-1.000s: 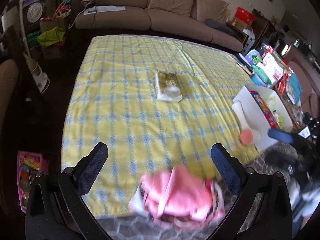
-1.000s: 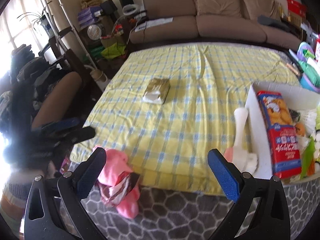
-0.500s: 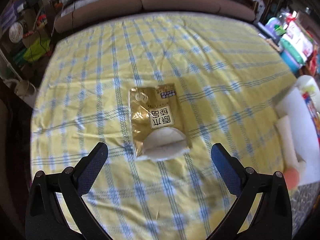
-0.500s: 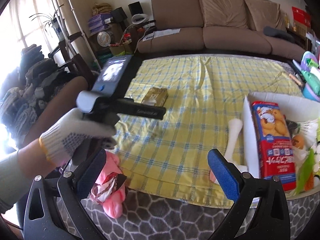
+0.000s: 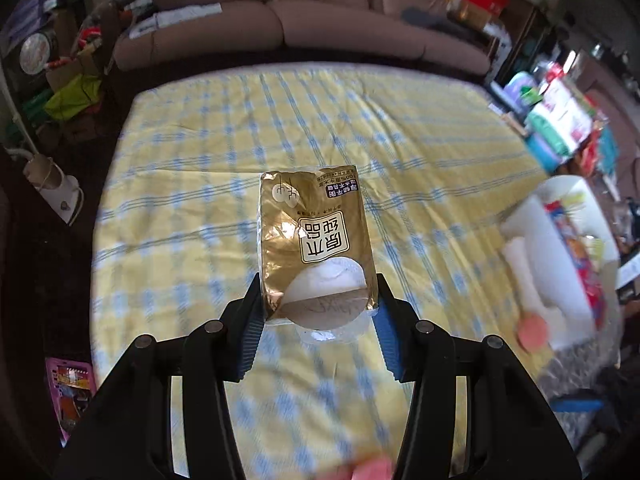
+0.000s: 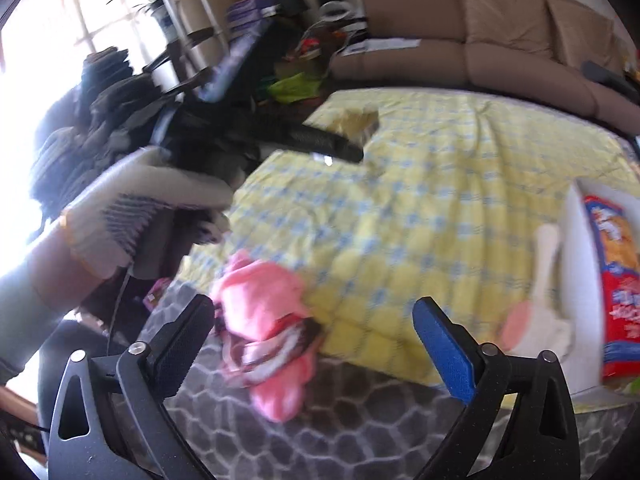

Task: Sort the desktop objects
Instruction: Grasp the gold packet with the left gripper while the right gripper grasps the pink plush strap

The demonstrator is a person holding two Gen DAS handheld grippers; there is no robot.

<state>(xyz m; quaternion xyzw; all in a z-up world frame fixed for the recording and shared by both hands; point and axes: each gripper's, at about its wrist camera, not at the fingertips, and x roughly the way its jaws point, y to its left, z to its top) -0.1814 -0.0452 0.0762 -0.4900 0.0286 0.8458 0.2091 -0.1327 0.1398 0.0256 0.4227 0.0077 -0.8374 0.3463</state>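
Observation:
A gold tissue pack [image 5: 316, 240] with a white label is clamped at its near end between the fingers of my left gripper [image 5: 318, 316], above the yellow checked tablecloth [image 5: 420, 152]. In the right wrist view the left gripper [image 6: 320, 144] reaches over the table's left corner, the pack [image 6: 360, 120] at its tip. My right gripper [image 6: 316, 340] is open and empty. It hovers over a pink cloth bundle [image 6: 268, 320] lying on the grey patterned rug by the table edge.
A white box [image 6: 572, 248] at the table's right holds a red snack packet [image 6: 612, 280]. A white and pink brush [image 6: 540, 280] leans beside it. A brown sofa [image 5: 320, 20] stands behind the table. Clutter sits at both sides.
My left gripper has shut on the gold tissue pack, which lay loose on the cloth half a second ago. My right gripper has shifted left and closer to the pink bundle.

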